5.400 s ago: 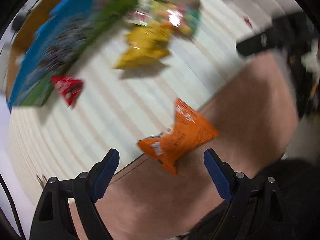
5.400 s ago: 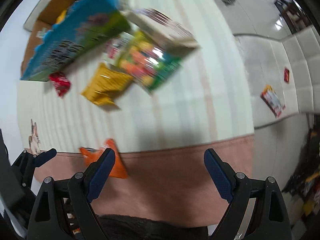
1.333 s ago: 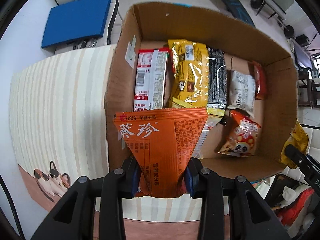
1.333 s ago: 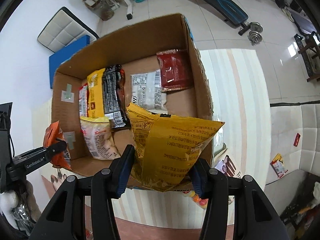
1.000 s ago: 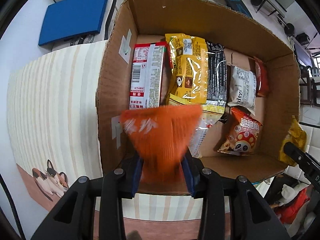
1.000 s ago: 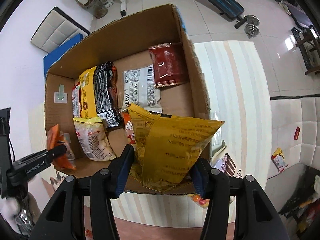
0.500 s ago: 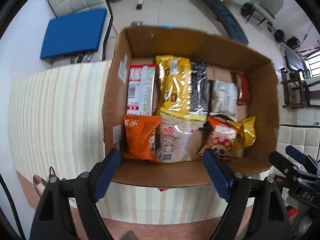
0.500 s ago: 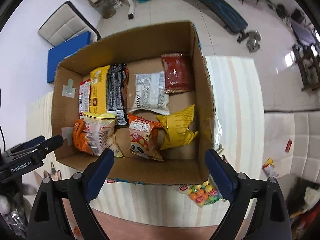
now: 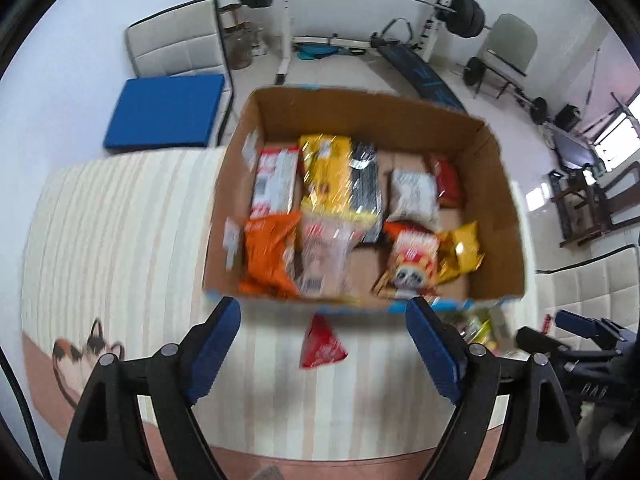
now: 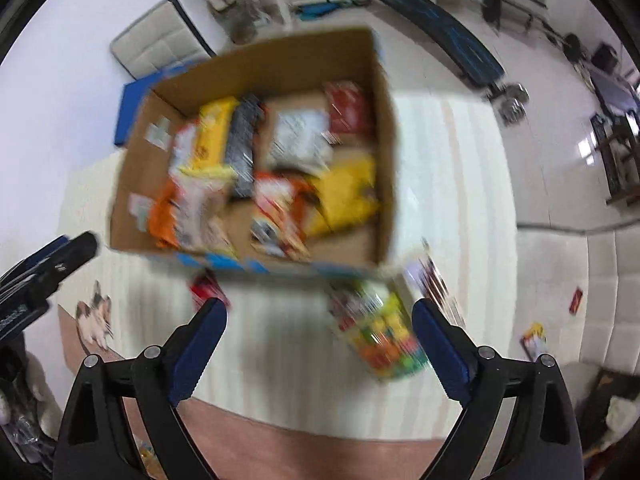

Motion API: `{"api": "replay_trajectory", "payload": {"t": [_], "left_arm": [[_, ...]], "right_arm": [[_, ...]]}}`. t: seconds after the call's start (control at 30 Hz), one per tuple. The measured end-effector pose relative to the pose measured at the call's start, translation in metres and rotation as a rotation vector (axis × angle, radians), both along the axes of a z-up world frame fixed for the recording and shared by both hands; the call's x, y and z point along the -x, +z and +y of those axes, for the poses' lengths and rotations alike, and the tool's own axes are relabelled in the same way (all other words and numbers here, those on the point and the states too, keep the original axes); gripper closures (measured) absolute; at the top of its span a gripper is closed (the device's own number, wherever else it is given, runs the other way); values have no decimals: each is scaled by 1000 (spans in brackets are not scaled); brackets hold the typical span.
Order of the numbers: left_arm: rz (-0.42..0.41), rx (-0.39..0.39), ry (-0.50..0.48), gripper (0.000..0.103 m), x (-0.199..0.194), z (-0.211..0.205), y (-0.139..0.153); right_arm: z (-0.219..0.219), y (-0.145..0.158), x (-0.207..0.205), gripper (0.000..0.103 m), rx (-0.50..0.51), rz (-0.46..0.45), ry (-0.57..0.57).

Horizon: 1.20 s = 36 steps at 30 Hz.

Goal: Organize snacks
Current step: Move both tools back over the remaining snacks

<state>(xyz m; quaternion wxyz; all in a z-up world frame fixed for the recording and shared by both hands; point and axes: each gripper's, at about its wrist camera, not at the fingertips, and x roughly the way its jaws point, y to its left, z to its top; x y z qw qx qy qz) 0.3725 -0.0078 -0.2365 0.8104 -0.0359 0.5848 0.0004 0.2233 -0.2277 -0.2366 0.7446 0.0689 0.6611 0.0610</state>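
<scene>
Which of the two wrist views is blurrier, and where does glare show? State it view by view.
Right wrist view: heaviest motion smear, the cardboard box and the colourful candy bag streaked, though the right gripper itself stays sharp. Left wrist view: milder blur, packets still tell apart; glare speckles the yellow packet, and fisheye bending curves the striped mat.

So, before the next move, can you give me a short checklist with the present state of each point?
1. Left gripper empty, jaws apart: ok.
2. Right gripper empty, jaws apart: ok.
3. Orange bag and yellow bag lie inside the cardboard box: ok.
4. All snacks are in the box: not ok. A red packet and a colourful candy bag lie on the striped mat.
5. Room left in the box: ok, bare floor shows near the front wall.
</scene>
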Motion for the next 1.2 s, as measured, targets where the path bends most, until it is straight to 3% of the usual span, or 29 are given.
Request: {"api": "replay_trajectory", "payload": {"t": [0.2, 0.37, 0.67, 0.73, 0.87, 1.1, 1.13, 1.2], "left_arm": [[78, -42, 34, 18, 40, -3, -50], [187, -46, 34, 18, 45, -3, -97], [285, 21, 44, 18, 18, -5, -147], [286, 14, 39, 18, 13, -8, -153], [306, 19, 35, 18, 8, -10, -164], [318, 50, 32, 19, 4, -8, -175], [312, 45, 28, 21, 3, -6, -177], [299, 40, 16, 41, 2, -9, -177]], "right_arm": [[-27, -68, 31, 7, 39, 140, 18], [-29, -106, 38, 9, 89, 176, 31], [-16, -142, 32, 8, 165, 147, 27], [-16, -144, 34, 9, 152, 158, 10], [-12, -145, 42, 9, 24, 227, 0], [-8, -149, 31, 9, 79, 228, -6], [-7, -153, 30, 9, 86, 236, -2], [-4, -158, 24, 9, 89, 248, -8]]}}
